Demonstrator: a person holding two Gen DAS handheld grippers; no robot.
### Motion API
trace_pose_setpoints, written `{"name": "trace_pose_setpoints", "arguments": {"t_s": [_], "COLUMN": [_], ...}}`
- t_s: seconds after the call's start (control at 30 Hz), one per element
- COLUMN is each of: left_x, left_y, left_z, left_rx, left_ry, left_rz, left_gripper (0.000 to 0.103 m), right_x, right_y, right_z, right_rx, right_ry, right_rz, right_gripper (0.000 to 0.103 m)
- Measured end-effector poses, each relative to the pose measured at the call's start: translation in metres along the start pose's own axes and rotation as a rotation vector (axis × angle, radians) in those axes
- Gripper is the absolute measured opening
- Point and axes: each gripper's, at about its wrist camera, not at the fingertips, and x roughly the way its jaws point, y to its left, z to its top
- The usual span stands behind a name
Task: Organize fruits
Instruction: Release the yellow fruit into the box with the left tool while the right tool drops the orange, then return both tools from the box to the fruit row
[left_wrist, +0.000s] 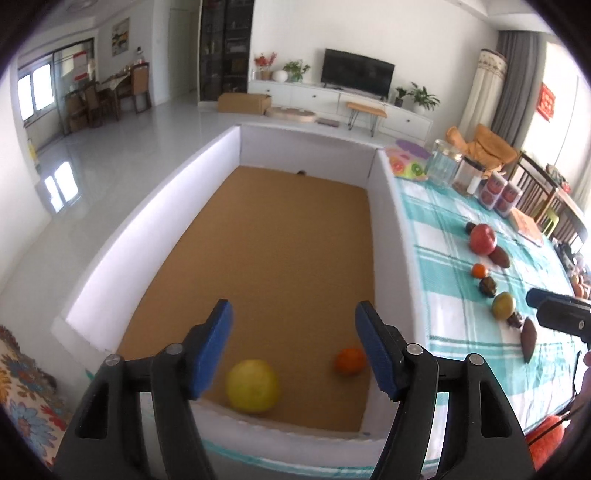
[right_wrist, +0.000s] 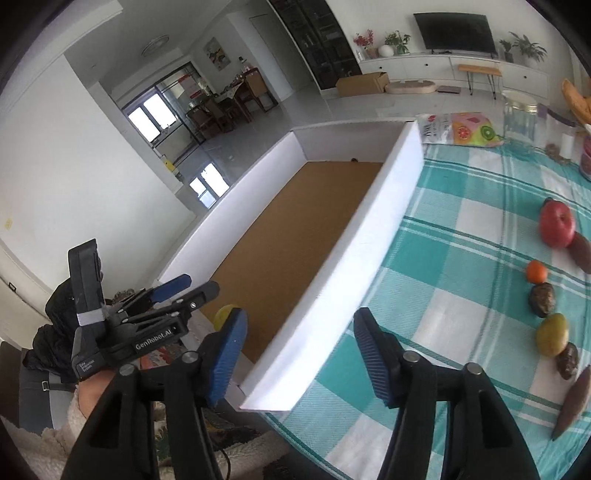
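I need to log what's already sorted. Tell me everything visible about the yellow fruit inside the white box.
The round yellow fruit looks smooth, whole and slightly blurred. It rests on the brown cork-like floor of the white-walled box, close to the near wall, apart from the small orange fruit on its right. Nothing grips it: the left tool hangs open above it.

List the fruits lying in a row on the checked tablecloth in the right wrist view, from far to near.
Red apple → small orange → dark wrinkled fruit → yellow-green fruit → second dark fruit → long brown fruit.
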Motion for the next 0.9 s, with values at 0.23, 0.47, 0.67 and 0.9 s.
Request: {"name": "trace_pose_setpoints", "arguments": {"t_s": [0.23, 0.47, 0.67, 0.9], "left_x": [0.036, 0.044, 0.002, -0.011], "left_y": [-0.077, -0.122, -0.14, -0.145], "left_z": [0.009, -0.027, -0.068, -0.067], "left_rx": [0.221, 0.379, 0.461, 0.398], "left_ry": [-0.038, -0.007, -0.085, -0.182], "left_rz": [-0.061, -0.011, -0.049, -0.08], "left_gripper": [0.075, 0.074, 0.074, 0.074], "right_x": [-0.092, -0.129, -0.117, -0.106], "right_y": [-0.147, -0.188, -0.178, -0.166], "right_z": [-0.096, -0.178, -0.179, -0.184], "right_rx": [0.323, 0.512, 0.467, 0.431], "right_ry": [-0.065, -0.142, -0.173, -0.198], "right_rz": [-0.297, -0.343, -0.338, -0.352], "right_gripper": [0.083, 0.083, 0.083, 0.083]}}
